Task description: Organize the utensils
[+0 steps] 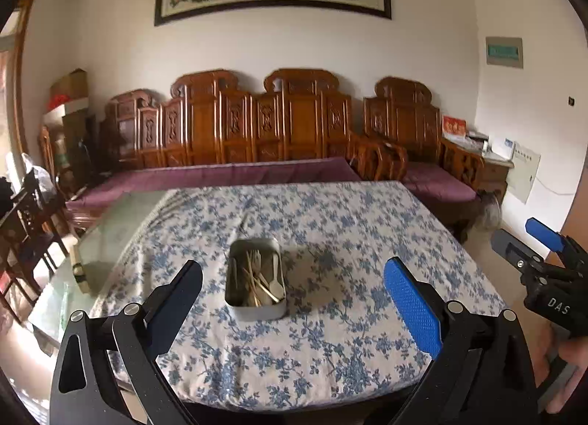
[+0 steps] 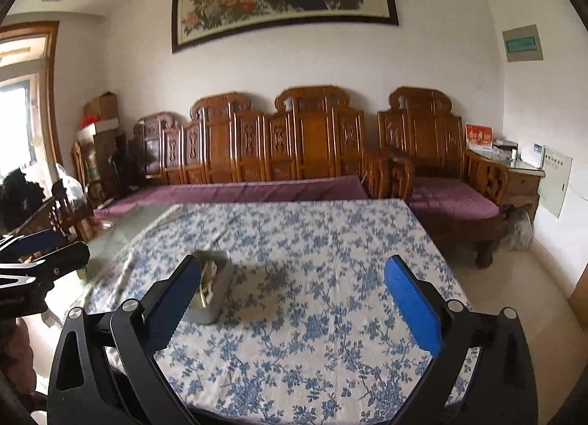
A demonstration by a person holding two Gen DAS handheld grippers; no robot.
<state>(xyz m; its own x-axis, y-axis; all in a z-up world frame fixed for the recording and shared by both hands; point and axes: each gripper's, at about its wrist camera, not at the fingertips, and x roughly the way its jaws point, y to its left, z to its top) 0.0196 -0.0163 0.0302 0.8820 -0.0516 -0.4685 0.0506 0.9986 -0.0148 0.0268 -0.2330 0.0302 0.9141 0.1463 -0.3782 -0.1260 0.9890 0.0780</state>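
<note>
A matt grey metal rectangular tin (image 1: 256,279) holds pale wooden and plastic utensils (image 1: 261,279). The blue-flowered white cloth (image 1: 330,226) looks soft and matt over the table's glossy glass top (image 1: 110,230). The fingers (image 1: 411,305) carry dimpled blue rubbery pads.

Daylight's coming in from a window (image 2: 16,123) off to the left, soft shadows are falling beside the tin (image 1: 256,278), and fisheye edges are bending, slightly blurry.

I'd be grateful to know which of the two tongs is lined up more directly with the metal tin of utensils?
The left tongs: the metal tin sits centred between its open fingers. For the right tongs, the tin lies off to the left, partly hidden behind its left finger.
</note>
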